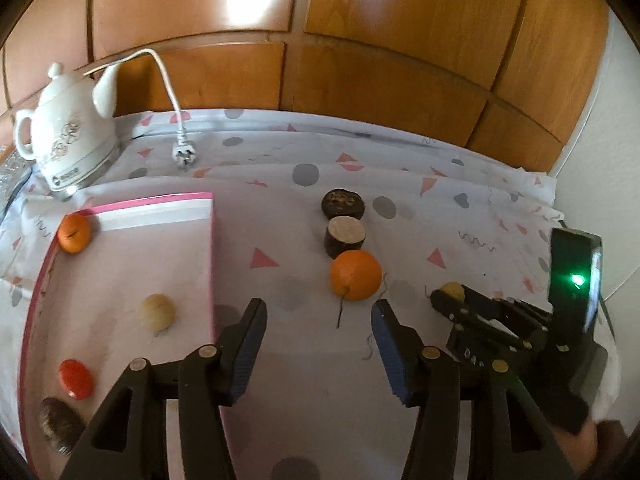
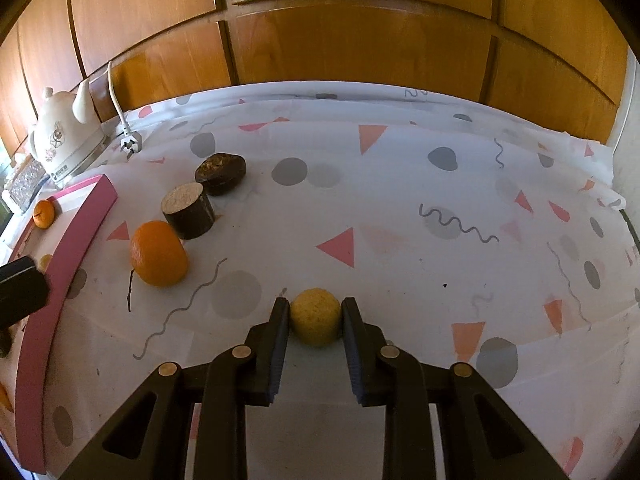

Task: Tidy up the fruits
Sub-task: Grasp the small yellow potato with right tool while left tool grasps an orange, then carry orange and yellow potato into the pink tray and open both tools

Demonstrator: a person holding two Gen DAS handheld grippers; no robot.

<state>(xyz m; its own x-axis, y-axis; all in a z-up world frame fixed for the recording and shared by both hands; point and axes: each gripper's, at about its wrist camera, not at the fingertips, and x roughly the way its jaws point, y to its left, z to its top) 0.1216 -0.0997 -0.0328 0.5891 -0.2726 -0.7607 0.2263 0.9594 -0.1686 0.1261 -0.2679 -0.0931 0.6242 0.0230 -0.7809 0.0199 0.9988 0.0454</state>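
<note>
My right gripper [image 2: 315, 312] is shut on a small yellow round fruit [image 2: 315, 316] low over the tablecloth; it also shows in the left wrist view [image 1: 452, 291]. My left gripper [image 1: 319, 320] is open and empty, just in front of a big orange [image 1: 355, 275], also seen in the right wrist view [image 2: 159, 253]. Two dark cut fruits [image 1: 346, 236] [image 1: 343, 203] lie behind it. A pink-rimmed tray [image 1: 213, 248] at the left holds a small orange [image 1: 73, 233], a pale round fruit [image 1: 158, 313], a red fruit [image 1: 75, 378] and a brown one [image 1: 58, 424].
A white ceramic kettle [image 1: 66, 136] stands at the back left with its cord and plug [image 1: 183, 156] on the cloth. A wooden cabinet [image 1: 360, 40] runs behind the table. A white wall [image 1: 612, 200] bounds the right side.
</note>
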